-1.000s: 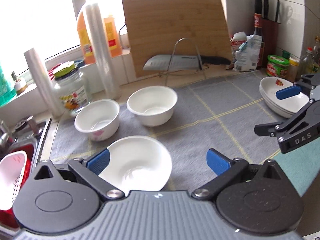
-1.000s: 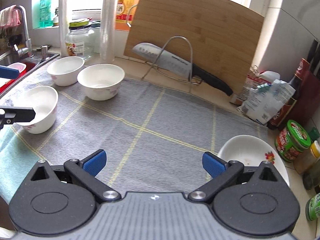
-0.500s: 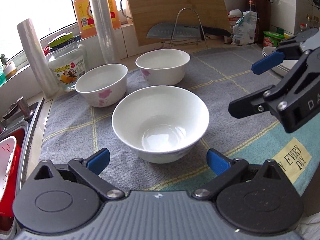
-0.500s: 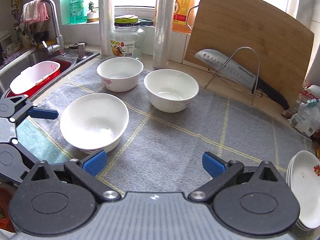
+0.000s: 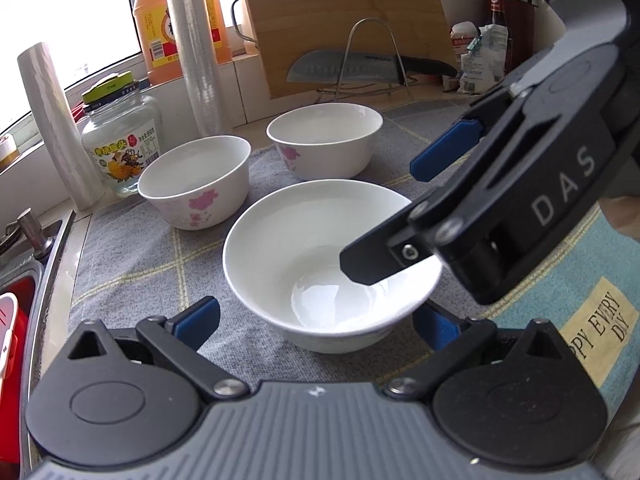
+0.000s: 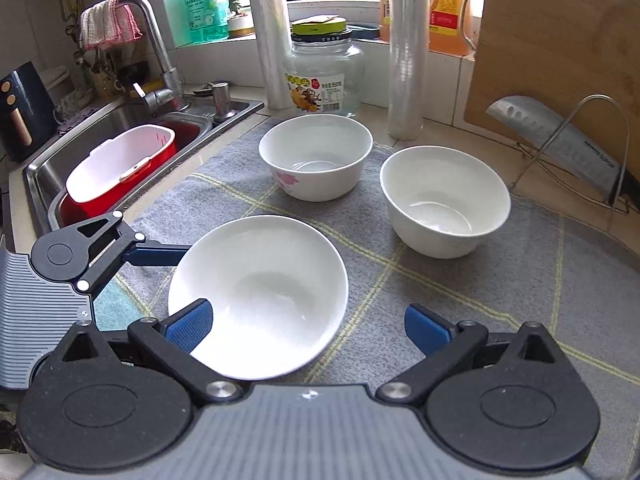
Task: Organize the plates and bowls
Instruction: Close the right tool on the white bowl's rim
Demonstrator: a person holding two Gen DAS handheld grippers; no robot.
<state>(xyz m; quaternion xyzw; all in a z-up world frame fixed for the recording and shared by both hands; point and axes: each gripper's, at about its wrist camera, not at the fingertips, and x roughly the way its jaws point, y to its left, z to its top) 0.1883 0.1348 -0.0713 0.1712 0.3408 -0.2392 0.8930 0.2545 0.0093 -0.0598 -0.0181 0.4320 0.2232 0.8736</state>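
Three white bowls stand on a grey mat (image 5: pixel 132 264). The nearest bowl (image 5: pixel 320 264) also shows in the right wrist view (image 6: pixel 260 292). Behind it stand a flower-print bowl (image 5: pixel 196 180) (image 6: pixel 316 156) and another bowl (image 5: pixel 324 136) (image 6: pixel 444 200). My left gripper (image 5: pixel 316 320) is open, its fingers on either side of the nearest bowl's base. My right gripper (image 6: pixel 308 324) is open, with its left finger over that bowl's rim; in the left wrist view it reaches in from the right (image 5: pixel 480 200).
A sink (image 6: pixel 132 120) with a red and white basket (image 6: pixel 116 168) lies left of the mat. A glass jar (image 6: pixel 324 76), plastic wrap rolls (image 6: pixel 404 48), an oil bottle, a cutting board (image 6: pixel 560 52) and a knife (image 6: pixel 560 140) on a wire rack stand behind the bowls.
Both grippers have closed in on the nearest bowl. The right gripper swung left from the plates side and now hangs over the bowl's right rim.
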